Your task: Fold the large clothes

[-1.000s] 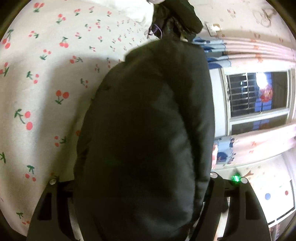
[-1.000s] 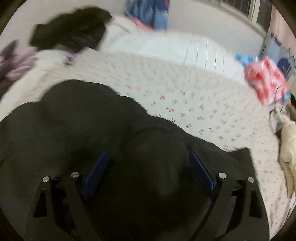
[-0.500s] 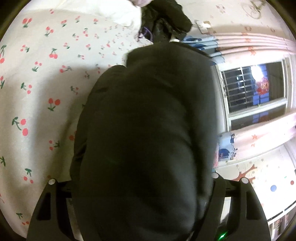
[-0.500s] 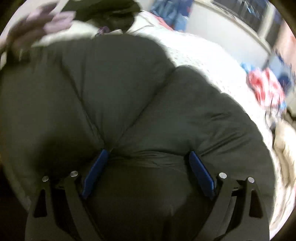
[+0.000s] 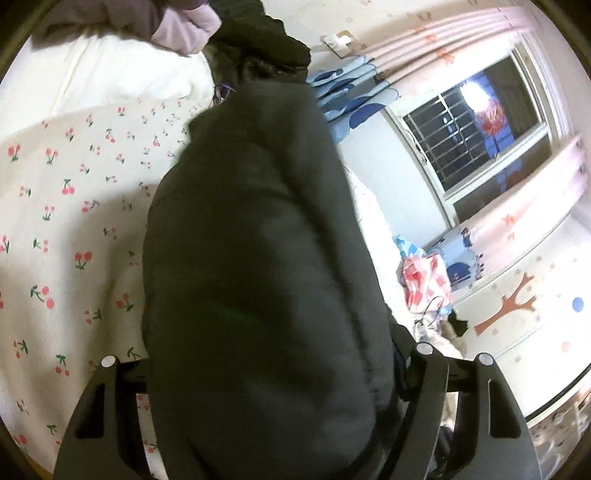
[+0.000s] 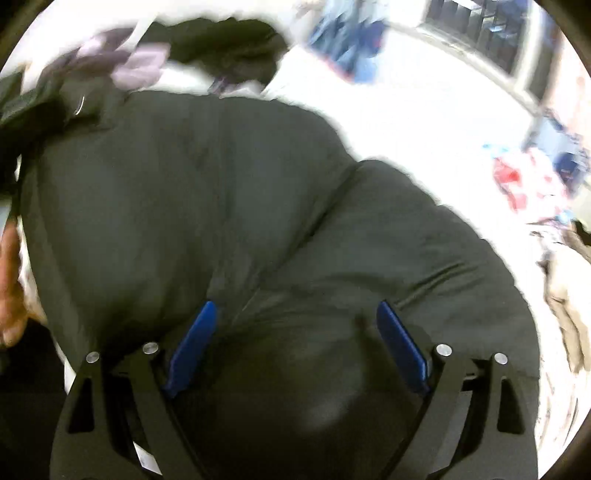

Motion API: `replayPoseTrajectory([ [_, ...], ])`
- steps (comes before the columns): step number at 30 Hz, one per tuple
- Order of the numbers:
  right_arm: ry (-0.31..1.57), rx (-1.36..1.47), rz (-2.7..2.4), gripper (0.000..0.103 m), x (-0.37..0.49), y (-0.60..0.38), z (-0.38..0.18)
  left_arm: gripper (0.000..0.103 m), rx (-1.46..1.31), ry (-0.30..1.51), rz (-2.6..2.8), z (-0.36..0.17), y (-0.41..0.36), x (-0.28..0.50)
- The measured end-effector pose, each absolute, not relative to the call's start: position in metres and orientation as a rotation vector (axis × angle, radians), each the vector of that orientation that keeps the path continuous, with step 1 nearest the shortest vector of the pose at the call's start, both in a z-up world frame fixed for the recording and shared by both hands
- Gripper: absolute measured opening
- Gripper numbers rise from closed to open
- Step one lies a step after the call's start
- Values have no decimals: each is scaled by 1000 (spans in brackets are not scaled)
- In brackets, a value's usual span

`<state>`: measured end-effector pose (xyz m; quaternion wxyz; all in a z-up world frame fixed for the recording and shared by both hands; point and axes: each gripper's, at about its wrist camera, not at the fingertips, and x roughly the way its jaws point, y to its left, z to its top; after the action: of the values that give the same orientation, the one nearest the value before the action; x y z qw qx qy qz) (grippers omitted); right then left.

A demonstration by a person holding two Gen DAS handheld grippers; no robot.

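Where the cherry-print sheet (image 5: 66, 229) ends, pink curtains (image 5: 443, 48) frame a barred window (image 5: 465, 144).

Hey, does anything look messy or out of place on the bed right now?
Yes. Beyond the dark puffy jacket bunched between both claws, loose clothes lie unfolded at the head of the cherry-print sheet: a lilac garment and a black one. A red-and-white item sits crumpled at the bed's window side.

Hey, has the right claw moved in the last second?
Yes. The right claw, gripping the dark padded jacket, has swung toward the clothes pile at the bed's far end, which now looks nearer.
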<state>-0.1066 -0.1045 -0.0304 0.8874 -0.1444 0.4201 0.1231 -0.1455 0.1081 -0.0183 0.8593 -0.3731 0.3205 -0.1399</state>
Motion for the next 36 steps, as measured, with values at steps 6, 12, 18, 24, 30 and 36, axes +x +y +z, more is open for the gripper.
replayPoseTrajectory([
  [6, 954, -280, 318, 87, -97, -116, -38, 70, -648, 628, -319, 7, 85, -152],
  [12, 941, -146, 413, 90, -111, -145, -31, 69, -548, 613, -338, 31, 65, -135],
  [18, 994, 391, 700, 95, -107, -221, -30, 69, -346, 541, -431, 74, 7, -145],
  [24, 651, 1232, 973, 95, -133, -379, -46, 69, 112, 514, -665, 95, -125, -173],
  [30, 480, 1279, 792, 96, -167, -513, -36, 69, 583, 568, -934, 39, -264, -233],
  [36, 576, 1238, 687, 97, -193, -573, -38, 69, 633, 636, -1053, 11, -301, -236],
])
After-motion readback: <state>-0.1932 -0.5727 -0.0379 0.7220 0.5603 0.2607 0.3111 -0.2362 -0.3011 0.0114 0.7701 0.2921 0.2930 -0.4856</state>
